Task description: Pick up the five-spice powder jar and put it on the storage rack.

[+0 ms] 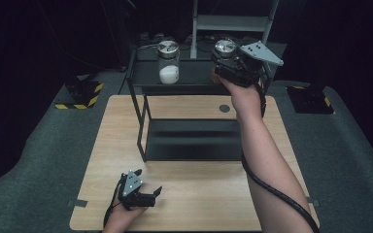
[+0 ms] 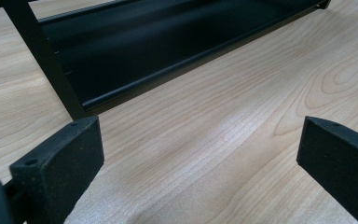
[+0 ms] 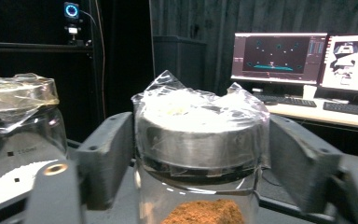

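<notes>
Overhead, a black rack (image 1: pixel 189 141) stands on the wooden table (image 1: pixel 102 145), dark room around

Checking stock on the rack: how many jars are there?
2, both on the rack's top shelf: jar with white powder at left, jar with brown powder between the right gripper's jaws.

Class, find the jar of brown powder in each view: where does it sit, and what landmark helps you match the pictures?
High view: brown-powder jar top right on the rack's upper shelf, at the right claw.
Right gripper view: centre, between the jaws.
Left gripper view: faces the rack's lower shelf.
Landmark: white-powder jar, at its left.
</notes>
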Demonstrator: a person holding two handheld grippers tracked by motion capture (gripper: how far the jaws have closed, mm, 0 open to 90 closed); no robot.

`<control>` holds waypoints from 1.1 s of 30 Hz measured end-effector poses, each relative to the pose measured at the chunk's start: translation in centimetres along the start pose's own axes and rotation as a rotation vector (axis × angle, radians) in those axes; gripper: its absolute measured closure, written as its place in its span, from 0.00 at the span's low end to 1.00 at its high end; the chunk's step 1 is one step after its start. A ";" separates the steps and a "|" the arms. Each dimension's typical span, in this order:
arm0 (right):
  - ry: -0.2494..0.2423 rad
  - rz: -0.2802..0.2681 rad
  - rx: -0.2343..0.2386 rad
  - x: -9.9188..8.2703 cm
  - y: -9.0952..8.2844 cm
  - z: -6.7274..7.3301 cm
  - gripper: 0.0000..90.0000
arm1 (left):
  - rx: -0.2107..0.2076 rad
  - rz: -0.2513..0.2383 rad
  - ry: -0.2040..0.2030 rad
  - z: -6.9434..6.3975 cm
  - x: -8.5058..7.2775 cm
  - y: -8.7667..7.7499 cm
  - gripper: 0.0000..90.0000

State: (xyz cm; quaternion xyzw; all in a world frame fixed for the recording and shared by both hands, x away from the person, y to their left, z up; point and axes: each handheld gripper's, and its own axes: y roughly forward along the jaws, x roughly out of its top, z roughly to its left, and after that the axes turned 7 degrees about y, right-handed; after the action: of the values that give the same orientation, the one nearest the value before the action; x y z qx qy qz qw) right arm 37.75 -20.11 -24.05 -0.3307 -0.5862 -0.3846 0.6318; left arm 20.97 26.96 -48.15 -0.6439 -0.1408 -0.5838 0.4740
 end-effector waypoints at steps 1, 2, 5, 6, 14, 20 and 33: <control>-0.002 0.000 -0.005 0.0 -0.1 0.1 0.14 | 0.000 0.001 -0.001 0.0 0.0 0.0 0.01; -0.005 0.003 -0.012 0.0 -0.1 0.3 0.11 | 0.000 0.001 0.000 0.0 0.0 0.0 0.01; -0.012 0.001 -0.026 -0.1 -0.3 0.6 0.00 | 0.001 0.003 0.002 0.0 0.0 0.0 0.01; -0.010 0.000 -0.021 -0.2 -0.4 0.5 0.00 | 0.001 0.003 -0.003 0.0 0.0 0.0 0.01; -0.016 -0.020 -0.009 -0.9 -1.8 0.4 0.00 | 0.001 0.005 -0.006 0.0 0.1 0.0 0.01; -0.009 -0.033 0.001 -1.4 -3.0 0.3 0.00 | 0.009 0.004 0.002 -0.2 0.1 0.0 0.01; -0.011 -0.048 0.041 -3.3 -6.3 -0.1 0.00 | 0.009 0.009 0.001 -0.2 0.2 0.1 0.01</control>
State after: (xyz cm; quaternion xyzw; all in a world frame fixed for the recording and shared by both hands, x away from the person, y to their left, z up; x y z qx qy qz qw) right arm 32.25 -22.92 -27.59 -0.3054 -0.6054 -0.3858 0.6256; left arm 20.95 26.70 -48.08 -0.6422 -0.1403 -0.5814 0.4794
